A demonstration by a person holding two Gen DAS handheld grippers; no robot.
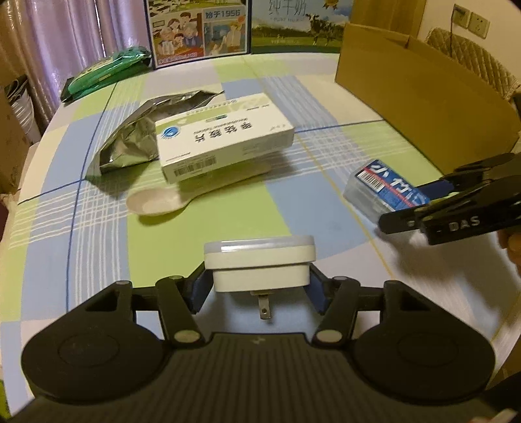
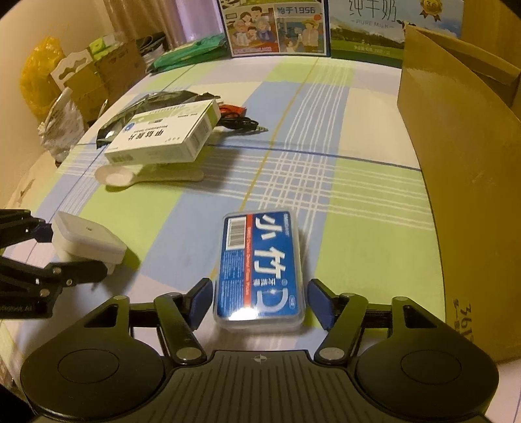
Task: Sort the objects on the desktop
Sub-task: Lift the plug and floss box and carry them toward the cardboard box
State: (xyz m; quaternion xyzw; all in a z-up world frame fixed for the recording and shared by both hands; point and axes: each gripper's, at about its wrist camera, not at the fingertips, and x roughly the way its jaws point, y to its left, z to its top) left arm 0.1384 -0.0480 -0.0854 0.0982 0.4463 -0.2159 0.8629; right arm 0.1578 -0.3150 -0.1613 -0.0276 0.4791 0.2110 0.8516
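My left gripper [image 1: 259, 288] is shut on a white plug adapter [image 1: 259, 257], its blue pads pressed on both sides and a metal prong pointing back at the camera. In the right wrist view the adapter [image 2: 88, 239] sits low at the left between those fingers. A clear case with a blue label [image 2: 260, 266] lies flat on the checked tablecloth. My right gripper [image 2: 260, 302] is open and straddles its near end, pads close to either side. From the left wrist view, the case [image 1: 381, 188] and right gripper [image 1: 433, 195] are at the right.
A white-and-green medicine box [image 1: 224, 143] rests on a white spoon [image 1: 156, 201] and a silver foil bag [image 1: 130, 140]. A black cable [image 2: 241, 123] lies behind them. A large cardboard box [image 2: 472, 162] stands on the right; milk cartons [image 1: 198, 29] and a green packet [image 1: 104, 71] are at the back.
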